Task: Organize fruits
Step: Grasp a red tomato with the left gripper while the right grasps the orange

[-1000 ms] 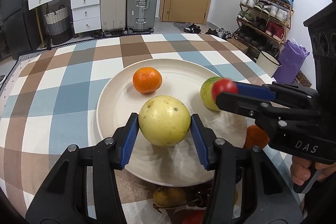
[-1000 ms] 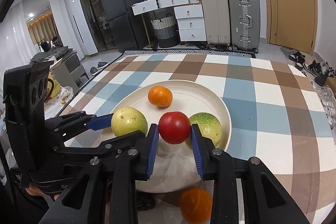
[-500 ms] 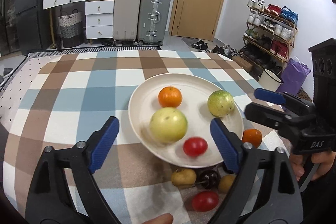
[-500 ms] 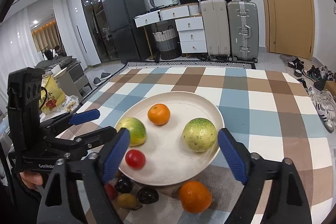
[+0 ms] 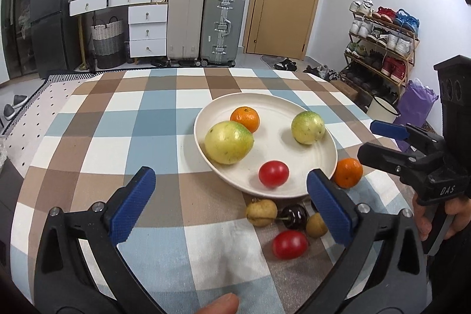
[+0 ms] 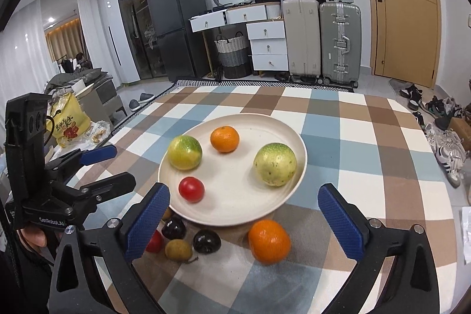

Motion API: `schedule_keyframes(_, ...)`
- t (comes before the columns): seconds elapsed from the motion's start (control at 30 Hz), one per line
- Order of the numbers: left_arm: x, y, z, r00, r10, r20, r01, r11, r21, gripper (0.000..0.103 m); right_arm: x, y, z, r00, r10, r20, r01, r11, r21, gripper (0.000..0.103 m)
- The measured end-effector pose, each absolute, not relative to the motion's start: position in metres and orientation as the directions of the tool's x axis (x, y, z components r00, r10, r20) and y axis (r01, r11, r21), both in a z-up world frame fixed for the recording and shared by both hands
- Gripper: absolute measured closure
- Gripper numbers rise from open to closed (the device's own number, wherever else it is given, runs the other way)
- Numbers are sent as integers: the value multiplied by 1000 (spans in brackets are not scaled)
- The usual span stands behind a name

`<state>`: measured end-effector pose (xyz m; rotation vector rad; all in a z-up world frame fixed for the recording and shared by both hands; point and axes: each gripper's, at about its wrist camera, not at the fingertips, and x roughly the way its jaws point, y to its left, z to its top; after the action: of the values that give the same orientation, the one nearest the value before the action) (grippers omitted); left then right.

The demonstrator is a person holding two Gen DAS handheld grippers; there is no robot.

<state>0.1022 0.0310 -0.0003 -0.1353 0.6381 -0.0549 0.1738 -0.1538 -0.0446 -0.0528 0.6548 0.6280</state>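
Observation:
A cream plate (image 5: 294, 190) (image 6: 235, 214) on the checked tablecloth holds two yellow-green fruits (image 5: 228, 142) (image 5: 308, 127), an orange (image 5: 245, 118) and a red tomato (image 5: 273, 173) (image 6: 191, 189). In front of the plate lie an orange (image 5: 348, 172) (image 6: 269, 241), a red tomato (image 5: 289, 244), two brown longans (image 5: 261, 212) and dark cherries (image 6: 206, 240). My left gripper (image 5: 229, 205) is open and empty, above the table in front of the plate. My right gripper (image 6: 241, 221) is open and empty, above the loose orange.
The checked table (image 5: 123, 137) stretches left and behind the plate. Suitcases (image 5: 203, 25), drawers and a fridge stand at the back wall. A shoe rack (image 5: 379, 43) stands to the right. A yellow bag (image 6: 69, 125) lies left of the table.
Both grippers have opened and pulled back. The left one let go of the yellow-green fruit and the right one let go of the red tomato; both fruits now lie on the plate.

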Motion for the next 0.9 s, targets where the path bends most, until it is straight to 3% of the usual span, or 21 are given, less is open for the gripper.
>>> schedule_keyframes(0.53,78,14,-18,769,-118,-629,45,990,-131,0,160,-172,-61,596,505,-624,-552,822,139,1)
schedule_keyframes(0.9,90,1,-34,683,-160,-712,88,987,-137,1,176,-185,-78,562,470,-681,-499,849,174,1)
